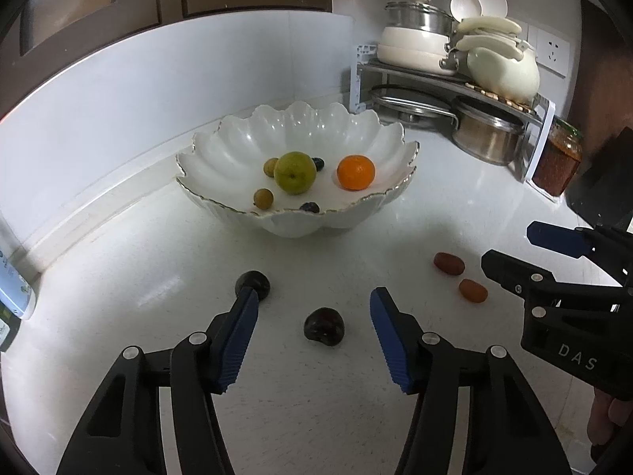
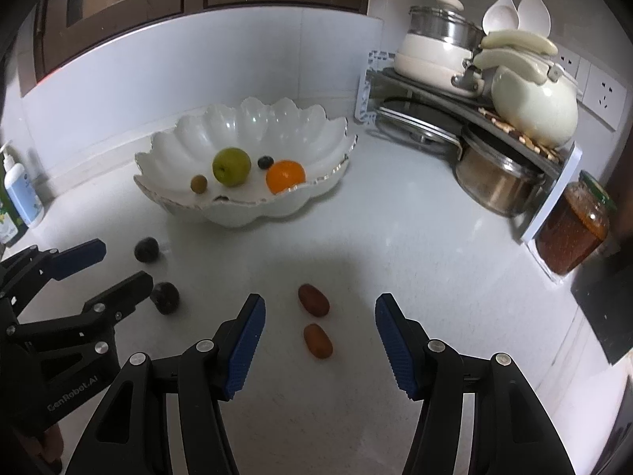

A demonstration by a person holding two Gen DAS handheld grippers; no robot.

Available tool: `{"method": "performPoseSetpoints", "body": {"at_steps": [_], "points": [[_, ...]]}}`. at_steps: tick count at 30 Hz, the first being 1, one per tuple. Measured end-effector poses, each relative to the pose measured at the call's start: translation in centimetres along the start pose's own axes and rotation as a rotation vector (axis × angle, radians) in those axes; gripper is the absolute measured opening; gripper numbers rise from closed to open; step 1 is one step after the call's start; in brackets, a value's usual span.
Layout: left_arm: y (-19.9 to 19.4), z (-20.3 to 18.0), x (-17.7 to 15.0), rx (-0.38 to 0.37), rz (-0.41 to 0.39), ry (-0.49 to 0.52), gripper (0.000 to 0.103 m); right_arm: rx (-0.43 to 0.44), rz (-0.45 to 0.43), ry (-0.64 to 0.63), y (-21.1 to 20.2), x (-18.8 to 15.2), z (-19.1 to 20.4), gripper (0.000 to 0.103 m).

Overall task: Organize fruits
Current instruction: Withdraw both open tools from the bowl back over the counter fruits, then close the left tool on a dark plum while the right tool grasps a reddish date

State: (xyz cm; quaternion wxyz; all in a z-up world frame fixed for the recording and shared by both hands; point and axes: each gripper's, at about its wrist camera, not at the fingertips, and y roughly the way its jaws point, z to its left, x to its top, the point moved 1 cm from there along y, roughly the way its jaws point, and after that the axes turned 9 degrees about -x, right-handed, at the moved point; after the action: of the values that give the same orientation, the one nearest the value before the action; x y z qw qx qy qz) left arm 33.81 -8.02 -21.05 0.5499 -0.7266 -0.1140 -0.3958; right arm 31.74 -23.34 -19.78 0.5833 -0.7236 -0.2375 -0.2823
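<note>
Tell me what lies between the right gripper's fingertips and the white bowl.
In the right wrist view, two reddish-brown fruits lie ahead of the right gripper; beyond them, bare counter runs to the white bowl.

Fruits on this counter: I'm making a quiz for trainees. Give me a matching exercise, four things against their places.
Things:
1. orange
2. nearer dark fruit
3. two reddish-brown fruits
4. jar

Places:
A. on the counter ahead of the right gripper
B. beside the metal rack
C. inside the white bowl
D. on the counter between the left gripper fingers

Pairs: 1-C, 2-D, 3-A, 4-B
</note>
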Motion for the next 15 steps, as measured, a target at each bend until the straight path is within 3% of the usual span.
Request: {"method": "performPoseSetpoints", "body": {"at_steps": [3,15], "points": [[0.7,-0.1,-0.3,-0.002,0.01,0.006,0.05,-0.003,0.009,-0.001,0.6,-0.5,0.1,0.059],[2.9,0.1,-1.3,-0.005,0.06,0.003,0.044,0.006,0.054,-0.007,2.9,-1.8,0.6,0.059]]}}
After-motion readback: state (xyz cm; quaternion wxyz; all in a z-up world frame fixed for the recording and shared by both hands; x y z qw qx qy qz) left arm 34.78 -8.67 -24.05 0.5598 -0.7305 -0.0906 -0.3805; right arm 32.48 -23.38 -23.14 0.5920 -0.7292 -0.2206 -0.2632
